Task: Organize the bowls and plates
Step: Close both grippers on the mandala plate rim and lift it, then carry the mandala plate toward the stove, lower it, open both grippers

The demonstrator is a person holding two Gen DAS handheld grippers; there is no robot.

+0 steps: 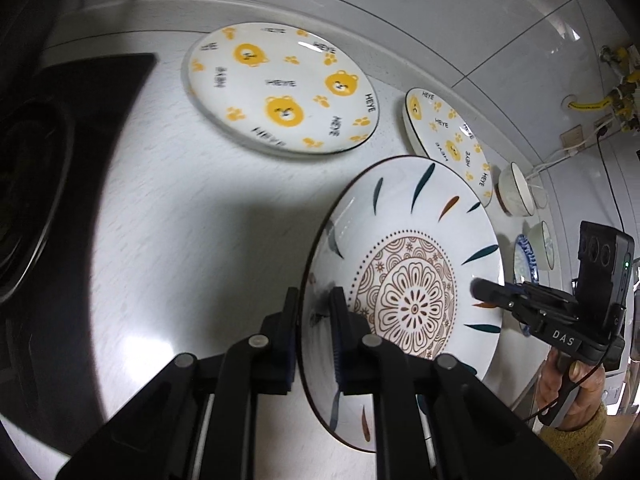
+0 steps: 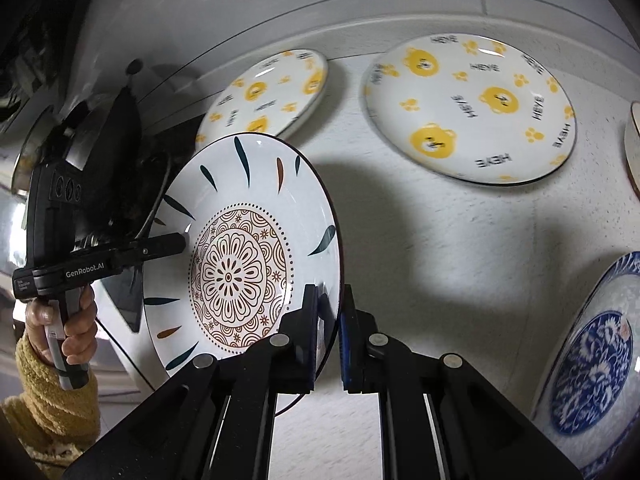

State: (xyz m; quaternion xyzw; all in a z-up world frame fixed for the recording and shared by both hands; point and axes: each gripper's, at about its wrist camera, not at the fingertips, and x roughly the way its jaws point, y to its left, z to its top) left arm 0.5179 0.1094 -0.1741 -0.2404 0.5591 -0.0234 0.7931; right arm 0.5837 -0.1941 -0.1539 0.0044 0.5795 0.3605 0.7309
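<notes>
Both the left gripper (image 1: 314, 320) and the right gripper (image 2: 328, 320) pinch opposite rim edges of the flower-patterned plate (image 1: 412, 280), held tilted above the white counter (image 1: 180, 220), with bare surface between it and two bear plates (image 1: 280, 88) by the wall.

Left gripper (image 1: 314, 312) clamps floral plate (image 1: 412, 248) rim (lifted, tilted); right gripper (image 1: 480, 290) opposite rim.

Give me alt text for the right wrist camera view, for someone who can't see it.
Both grippers hold a floral-centred plate by opposite rims, the right gripper near and the left gripper far. Behind it on the white counter lie two bear-print plates, with a blue-patterned dish at right.
</notes>
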